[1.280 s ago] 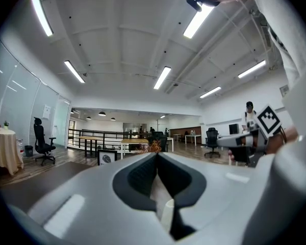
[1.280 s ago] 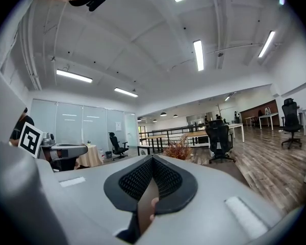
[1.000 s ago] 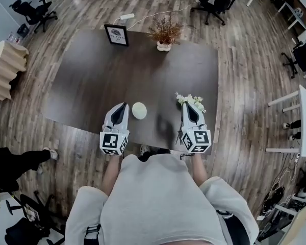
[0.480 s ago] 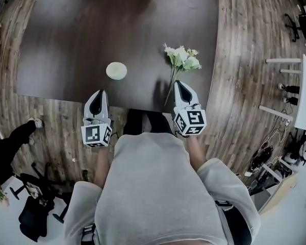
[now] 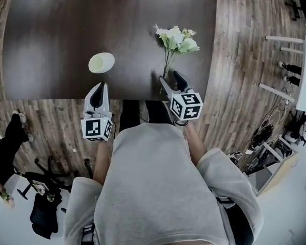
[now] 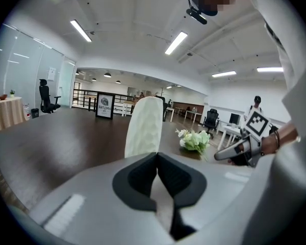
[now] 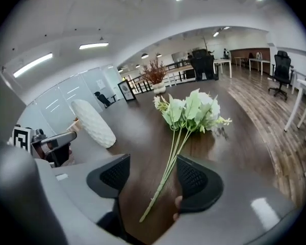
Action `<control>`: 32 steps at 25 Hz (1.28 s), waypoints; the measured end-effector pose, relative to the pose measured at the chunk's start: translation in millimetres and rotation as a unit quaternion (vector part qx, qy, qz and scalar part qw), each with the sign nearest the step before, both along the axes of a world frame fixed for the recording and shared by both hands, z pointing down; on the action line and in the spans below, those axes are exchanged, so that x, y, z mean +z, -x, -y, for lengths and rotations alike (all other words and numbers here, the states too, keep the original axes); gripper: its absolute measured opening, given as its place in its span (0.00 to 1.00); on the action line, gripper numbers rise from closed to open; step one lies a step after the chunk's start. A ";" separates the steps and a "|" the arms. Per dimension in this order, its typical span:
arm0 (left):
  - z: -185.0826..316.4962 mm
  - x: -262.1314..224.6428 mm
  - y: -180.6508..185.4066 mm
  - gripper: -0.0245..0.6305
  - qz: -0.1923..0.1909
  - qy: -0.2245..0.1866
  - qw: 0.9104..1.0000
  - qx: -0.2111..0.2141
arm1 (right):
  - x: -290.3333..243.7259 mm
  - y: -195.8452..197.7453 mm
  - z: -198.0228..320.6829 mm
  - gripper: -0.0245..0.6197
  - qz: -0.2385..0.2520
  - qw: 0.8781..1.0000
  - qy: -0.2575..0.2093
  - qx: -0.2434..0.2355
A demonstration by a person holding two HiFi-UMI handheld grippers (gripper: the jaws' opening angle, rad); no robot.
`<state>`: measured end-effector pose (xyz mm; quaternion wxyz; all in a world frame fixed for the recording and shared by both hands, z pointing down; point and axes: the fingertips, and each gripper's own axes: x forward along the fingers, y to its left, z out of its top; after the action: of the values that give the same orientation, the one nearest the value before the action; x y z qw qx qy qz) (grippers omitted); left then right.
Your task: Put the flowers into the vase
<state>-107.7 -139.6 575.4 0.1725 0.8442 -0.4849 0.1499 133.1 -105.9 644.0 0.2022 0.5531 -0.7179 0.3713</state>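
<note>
A bunch of white and green flowers lies on the dark table near its right front corner, stems pointing at me. My right gripper hovers over the stem ends; its jaws have just been opening and now stand open, with the stems between the pads, untouched. A pale ribbed vase stands upright to the left. My left gripper is shut and empty just in front of the vase. From the left gripper I see the flowers to the right.
A framed sign and a pot of dried twigs stand at the table's far end. The table's front edge runs right under both grippers. Wood floor surrounds it, with an office chair and a person's legs at the left.
Both grippers came down and back toward the table's front edge. The right jaws, shut before, opened around the flower stems. The head view tilted down, hiding the table's far end.
</note>
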 end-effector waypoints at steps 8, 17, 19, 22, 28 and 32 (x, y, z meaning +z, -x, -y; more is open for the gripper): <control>16.9 -9.3 -5.8 0.05 0.001 -0.001 1.000 0.007 | 37.2 -19.4 13.8 0.44 -0.047 0.995 0.071 0.044; 30.7 -2.5 14.9 0.05 0.008 0.007 1.000 -0.009 | 57.3 -33.6 34.6 0.16 -0.076 0.989 0.096 0.086; 34.0 -1.2 18.0 0.05 0.008 0.008 1.000 -0.010 | 56.4 -34.9 37.0 0.09 -0.077 0.988 0.094 0.092; 37.9 -1.6 17.4 0.05 0.006 0.006 1.000 -0.011 | 50.6 -33.9 39.9 0.07 -0.074 0.990 0.082 0.089; 38.3 0.6 14.3 0.05 0.008 0.002 1.000 -0.016 | 31.4 -26.1 53.0 0.06 -0.043 0.995 0.031 0.085; 35.8 2.6 13.1 0.08 0.016 -0.007 1.000 -0.019 | 13.7 -18.0 65.0 0.06 -0.028 0.997 0.003 0.069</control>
<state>-120.8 -175.4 578.1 0.1618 0.8334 -0.5048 0.1567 151.1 -170.9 657.7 0.1982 0.6108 -0.6711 0.3705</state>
